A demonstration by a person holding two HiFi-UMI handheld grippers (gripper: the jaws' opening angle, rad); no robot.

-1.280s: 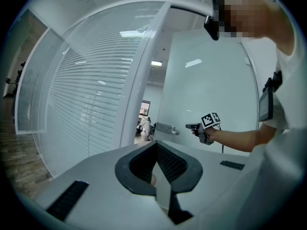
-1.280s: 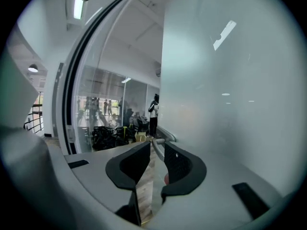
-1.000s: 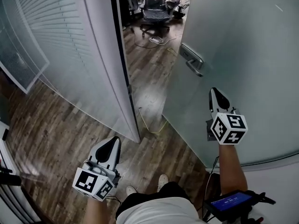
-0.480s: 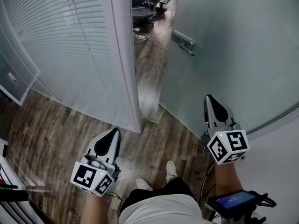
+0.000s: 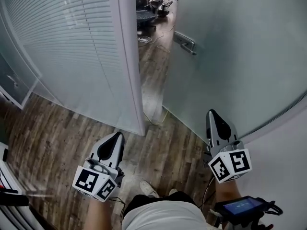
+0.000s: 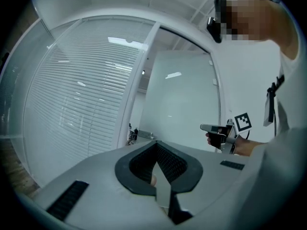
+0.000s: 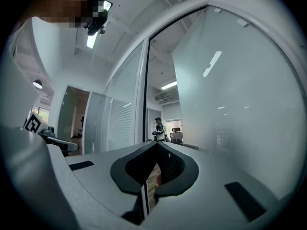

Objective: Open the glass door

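Observation:
The frosted glass door [image 5: 230, 56] stands swung open, and its metal lever handle [image 5: 184, 42] sits near its free edge. A gap between that edge and the door frame post [image 5: 129, 56] shows the room beyond. My right gripper [image 5: 212, 115] is shut and empty, held low in front of the door pane and well short of the handle. My left gripper [image 5: 114, 139] is shut with nothing in it, over the wood floor near the foot of the post. In the right gripper view the jaws [image 7: 156, 145] meet, with the door [image 7: 230, 104] on the right.
A frosted glass wall with blinds [image 5: 72, 47] fills the left. Office chairs [image 5: 144, 4] and a cable [image 5: 144, 40] lie beyond the gap, and a person [image 7: 158, 128] stands in that room. A small screen device [image 5: 240, 206] hangs at my right hip. My feet [image 5: 151, 188] are on the wood floor [image 5: 57, 138].
Both grippers have drawn back toward my body, the right one much further from the handle. The handle now sits higher and farther away in the head view.

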